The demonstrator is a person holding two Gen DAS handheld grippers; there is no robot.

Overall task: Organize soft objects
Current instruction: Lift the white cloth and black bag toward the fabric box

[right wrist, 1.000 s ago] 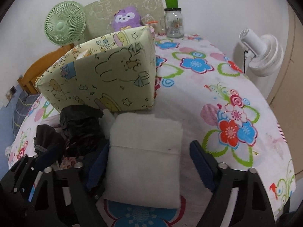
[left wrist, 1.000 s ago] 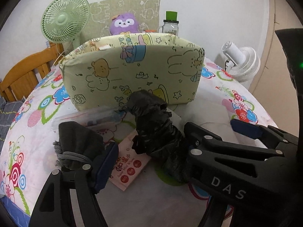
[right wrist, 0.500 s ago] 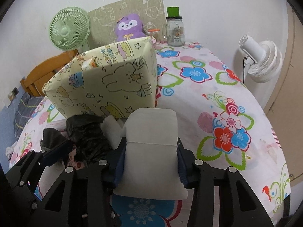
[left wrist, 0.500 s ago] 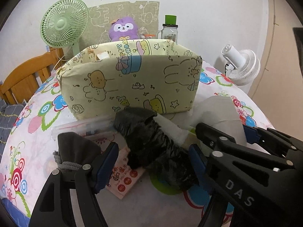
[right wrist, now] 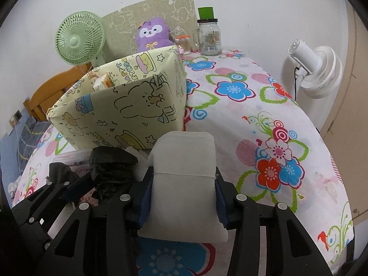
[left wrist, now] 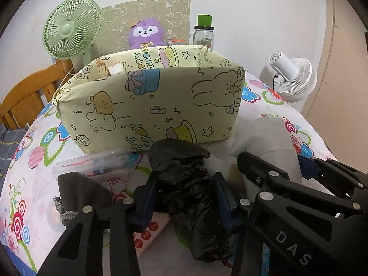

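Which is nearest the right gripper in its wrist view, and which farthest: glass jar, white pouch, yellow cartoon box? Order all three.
1. White pouch, clamped in the right gripper.
2. Yellow cartoon box, just beyond, to the left.
3. Glass jar, at the far wall.

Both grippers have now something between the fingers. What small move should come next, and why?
Probably lift both upward. The left gripper has just closed on the black plastic bundle, the right gripper pinches the white pouch, and the open yellow box stands just behind, its front wall higher than both.
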